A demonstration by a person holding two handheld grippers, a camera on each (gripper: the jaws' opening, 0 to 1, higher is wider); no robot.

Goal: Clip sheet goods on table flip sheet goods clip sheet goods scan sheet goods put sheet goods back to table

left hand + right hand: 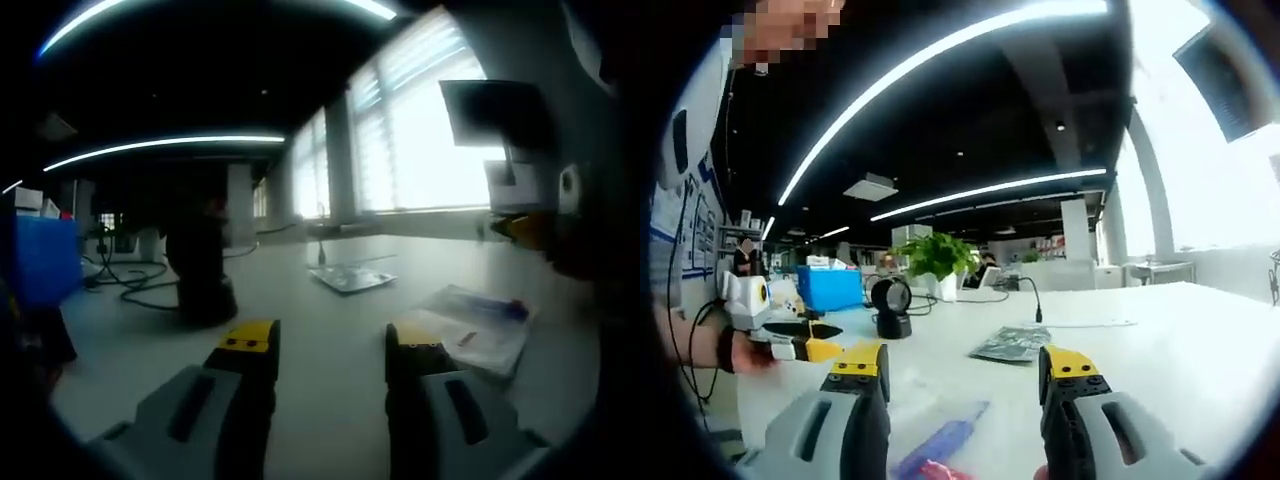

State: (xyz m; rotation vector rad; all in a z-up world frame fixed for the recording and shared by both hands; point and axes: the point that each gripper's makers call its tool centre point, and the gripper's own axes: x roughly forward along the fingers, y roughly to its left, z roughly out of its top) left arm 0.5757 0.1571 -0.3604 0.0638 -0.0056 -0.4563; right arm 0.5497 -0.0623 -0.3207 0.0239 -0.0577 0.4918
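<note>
A white sheet packet with blue and red print (478,328) lies flat on the white table (330,300), just right of my left gripper (330,345). That gripper's yellow-tipped jaws stand open with nothing between them. The same packet (938,446) shows low between the jaws of my right gripper (965,365), which is open too and hovers above it. A silvery sheet packet (351,277) (1012,345) rests farther out on the table. A black scanner on a stand (200,272) (890,303) stands beyond, to the left. A hand holds the left gripper (818,340) at the left of the right gripper view.
A blue box (45,260) (830,288) and black cables (135,285) sit at the table's far left. A potted plant (935,255) stands behind the scanner. A thin gooseneck stalk (1032,295) rises near the silvery packet. Bright windows (430,140) line the right side.
</note>
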